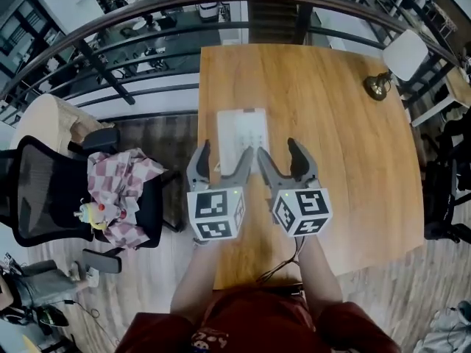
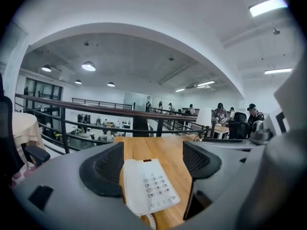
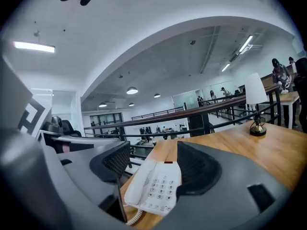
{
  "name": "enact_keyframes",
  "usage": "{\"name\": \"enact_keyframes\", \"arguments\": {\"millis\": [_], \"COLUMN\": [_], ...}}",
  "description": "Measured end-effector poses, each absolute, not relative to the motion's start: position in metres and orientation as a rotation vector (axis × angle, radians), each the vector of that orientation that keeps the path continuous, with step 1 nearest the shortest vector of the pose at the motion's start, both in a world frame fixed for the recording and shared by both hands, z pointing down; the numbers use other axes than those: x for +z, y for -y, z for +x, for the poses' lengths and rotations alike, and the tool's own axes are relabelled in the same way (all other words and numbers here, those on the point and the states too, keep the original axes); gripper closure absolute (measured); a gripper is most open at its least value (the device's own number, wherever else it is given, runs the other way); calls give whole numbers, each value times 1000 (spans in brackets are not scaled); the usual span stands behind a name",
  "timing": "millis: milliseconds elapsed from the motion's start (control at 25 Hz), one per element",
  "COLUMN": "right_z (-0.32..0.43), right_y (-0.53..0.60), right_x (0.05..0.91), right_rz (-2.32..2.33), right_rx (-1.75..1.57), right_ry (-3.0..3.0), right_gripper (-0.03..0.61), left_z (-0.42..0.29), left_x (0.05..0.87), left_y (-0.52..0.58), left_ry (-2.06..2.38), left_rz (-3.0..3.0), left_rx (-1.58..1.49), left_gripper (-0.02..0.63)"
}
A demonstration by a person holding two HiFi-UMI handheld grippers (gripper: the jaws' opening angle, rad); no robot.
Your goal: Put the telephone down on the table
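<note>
A white telephone [image 1: 243,132] lies flat on the wooden table [image 1: 346,160], its handset resting on the left side of its base. My left gripper [image 1: 223,155] hovers open just short of the phone's near edge, and one finger overlaps that edge in the head view. My right gripper [image 1: 280,151] stands open beside it, a little to the right. In the left gripper view the telephone [image 2: 148,186] shows between and beyond the open left gripper [image 2: 152,162]. In the right gripper view the telephone [image 3: 156,186] and its coiled cord show between the jaws of the open right gripper [image 3: 154,164]. Neither gripper holds anything.
A small lamp [image 1: 379,85] with a white shade stands at the table's far right. A black office chair [image 1: 44,190] with a checked cloth and a toy sits left of the table. A metal railing [image 1: 147,43] runs behind the table's far edge. A cable [image 1: 283,267] hangs over the near edge.
</note>
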State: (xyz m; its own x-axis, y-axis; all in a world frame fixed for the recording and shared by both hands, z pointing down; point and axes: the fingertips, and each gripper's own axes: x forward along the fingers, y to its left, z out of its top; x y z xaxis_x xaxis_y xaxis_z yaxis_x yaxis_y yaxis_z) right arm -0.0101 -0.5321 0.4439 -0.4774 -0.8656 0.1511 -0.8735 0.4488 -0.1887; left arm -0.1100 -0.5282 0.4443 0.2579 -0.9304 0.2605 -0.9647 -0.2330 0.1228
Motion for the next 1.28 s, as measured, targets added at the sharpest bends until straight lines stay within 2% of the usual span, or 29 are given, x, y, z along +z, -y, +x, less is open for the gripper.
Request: {"name": "enact_keyframes", "arguments": {"millis": [680, 1280], "right_z": [25, 35], "right_y": [457, 414], "right_x": [295, 282], "right_rz": [1772, 1816], "right_rx": [-9, -89], "right_ry": [2786, 2760], "right_gripper": [284, 284], "left_z": [-93, -86], "left_x": [310, 287], "left_y": [450, 417], "left_ry": [1891, 1916], "left_rz": [2465, 2498], "left_rx": [-66, -126], "left_gripper": [218, 218]}}
